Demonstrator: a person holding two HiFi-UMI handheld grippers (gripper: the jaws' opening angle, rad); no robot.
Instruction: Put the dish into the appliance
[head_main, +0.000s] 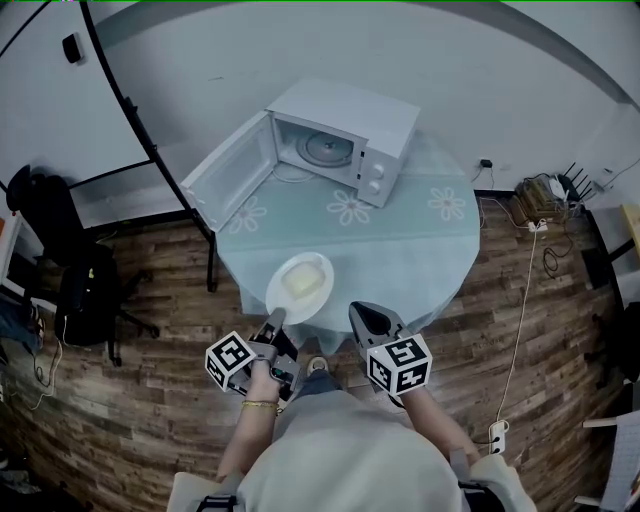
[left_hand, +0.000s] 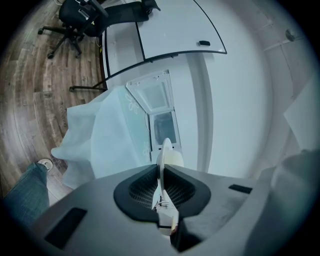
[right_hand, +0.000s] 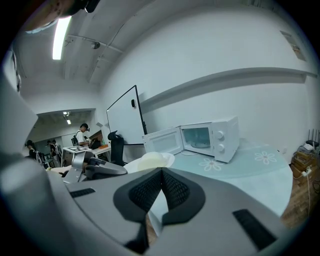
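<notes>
The round worktop (head_main: 420, 240) carries a white microwave (head_main: 385, 125) on its far side, with the door swung open to the left. At the near edge is the dish (head_main: 300, 285), its rim pinched by the left gripper (head_main: 276, 320). Just to its right, the right gripper (head_main: 362, 314) is closed and empty.

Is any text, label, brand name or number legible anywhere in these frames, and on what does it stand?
No readable text in any view.
Microwave: markings round its knobs too small to read; no brand name can be made out.
Left marker cube, right marker cube: black-and-white square patterns only, no letters or digits.
Tablecloth: flower prints only.
</notes>
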